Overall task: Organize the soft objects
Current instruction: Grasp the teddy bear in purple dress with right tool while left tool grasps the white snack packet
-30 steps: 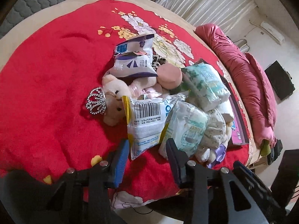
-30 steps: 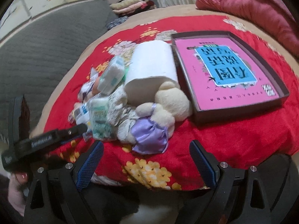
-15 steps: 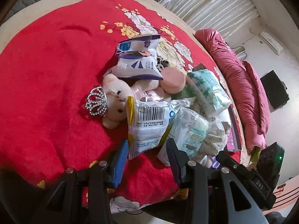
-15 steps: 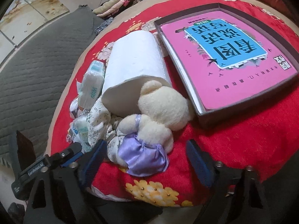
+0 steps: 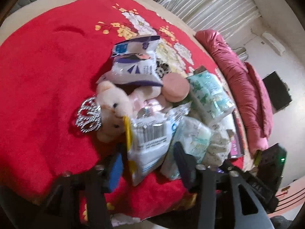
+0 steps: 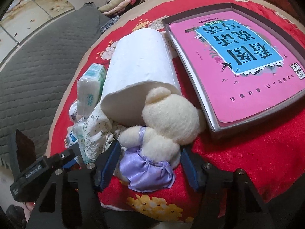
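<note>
On the red floral bed, the left tool, jaws apart, brackets a barcoded packet standing on end, while the right tool, wide, straddles a plush bear, seemingly lying head toward the pink book.

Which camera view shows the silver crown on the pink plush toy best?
The left wrist view shows the silver crown best: it lies unobstructed on the red blanket, against the pink plush toy head. In the right wrist view the crown cannot be seen; the pile hides that side.

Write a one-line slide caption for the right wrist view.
Open right gripper straddling a cream plush toy beside a paper roll.
</note>
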`<action>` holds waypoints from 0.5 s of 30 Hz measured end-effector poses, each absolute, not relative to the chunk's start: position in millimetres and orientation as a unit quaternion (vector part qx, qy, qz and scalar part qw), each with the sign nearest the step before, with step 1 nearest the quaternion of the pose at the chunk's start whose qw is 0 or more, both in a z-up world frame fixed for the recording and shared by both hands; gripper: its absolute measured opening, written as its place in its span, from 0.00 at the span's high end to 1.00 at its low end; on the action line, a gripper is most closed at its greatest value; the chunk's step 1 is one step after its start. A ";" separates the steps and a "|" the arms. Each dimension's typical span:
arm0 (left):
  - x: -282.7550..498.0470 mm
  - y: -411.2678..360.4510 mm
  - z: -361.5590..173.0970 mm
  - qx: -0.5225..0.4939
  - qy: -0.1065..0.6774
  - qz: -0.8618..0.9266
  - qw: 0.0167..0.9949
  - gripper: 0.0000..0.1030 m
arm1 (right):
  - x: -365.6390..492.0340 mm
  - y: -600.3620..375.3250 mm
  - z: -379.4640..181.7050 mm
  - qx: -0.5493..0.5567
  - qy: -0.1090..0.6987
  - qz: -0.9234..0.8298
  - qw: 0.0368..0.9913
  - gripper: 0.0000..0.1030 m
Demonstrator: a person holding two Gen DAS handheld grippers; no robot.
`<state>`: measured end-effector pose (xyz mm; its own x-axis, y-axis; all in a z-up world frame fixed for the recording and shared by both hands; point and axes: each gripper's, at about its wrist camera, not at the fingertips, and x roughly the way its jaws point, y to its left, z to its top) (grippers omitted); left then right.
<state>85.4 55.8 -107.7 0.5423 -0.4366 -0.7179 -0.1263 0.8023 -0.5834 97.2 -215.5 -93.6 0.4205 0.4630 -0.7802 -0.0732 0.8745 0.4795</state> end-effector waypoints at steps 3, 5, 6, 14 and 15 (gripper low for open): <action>91.0 58.1 -109.2 -0.316 0.463 -0.108 0.821 0.63 | 99.1 -217.4 -95.6 0.190 0.513 0.166 0.820 0.45; 92.8 61.6 -112.3 -0.331 0.461 -0.115 0.815 0.65 | 99.3 -217.8 -95.2 0.183 0.512 0.168 0.822 0.46; 94.0 64.5 -115.0 -0.343 0.459 -0.121 0.810 0.67 | 98.7 -217.1 -94.2 0.177 0.511 0.167 0.825 0.47; 89.3 62.2 -105.5 -0.328 0.445 -0.134 0.822 0.79 | 86.8 -208.8 -75.3 0.124 0.484 0.176 0.848 0.49; 87.9 59.9 -101.2 -0.322 0.441 -0.136 0.827 0.80 | 84.3 -209.1 -72.5 0.120 0.481 0.178 0.850 0.49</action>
